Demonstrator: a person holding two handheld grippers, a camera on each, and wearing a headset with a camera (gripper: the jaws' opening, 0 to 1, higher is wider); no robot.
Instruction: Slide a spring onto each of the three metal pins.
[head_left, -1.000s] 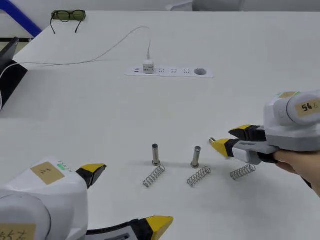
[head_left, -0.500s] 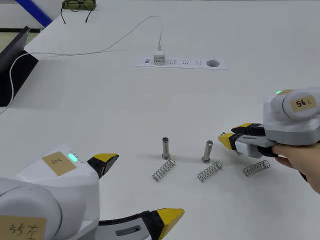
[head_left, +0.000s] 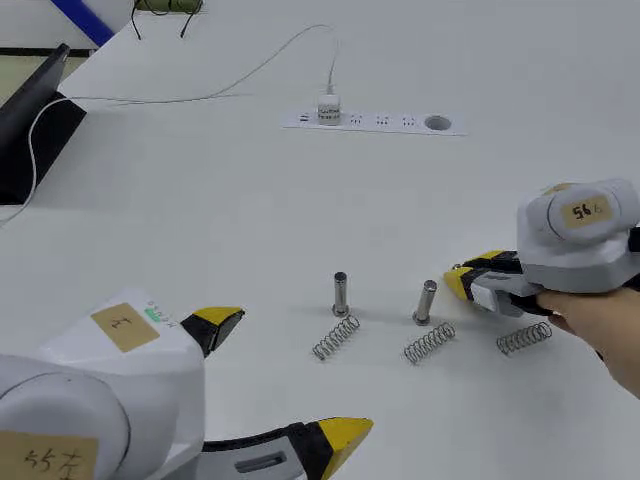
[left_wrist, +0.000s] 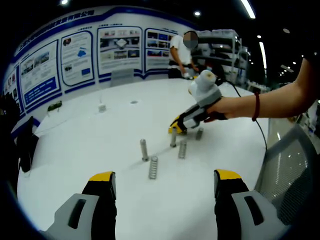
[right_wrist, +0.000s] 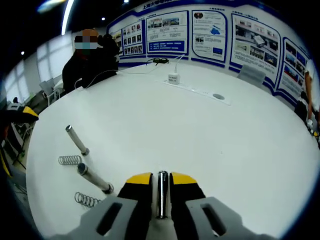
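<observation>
My right gripper (right_wrist: 161, 179) clamps a metal pin (right_wrist: 161, 197) whose long axis runs along the jaws, pointing up the frame, my left gripper (left_wrist: 165, 181) gapes wide and empty at bottom centre, and mid-frame in the head view a left pin (head_left: 341, 294) and a right pin (head_left: 427, 301) stand upright, with springs (head_left: 336, 337) lying just below them.

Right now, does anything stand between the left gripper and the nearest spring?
Nothing visible does. Bare table lies between the open left gripper and the nearest spring; a pin stands beyond it.
</observation>
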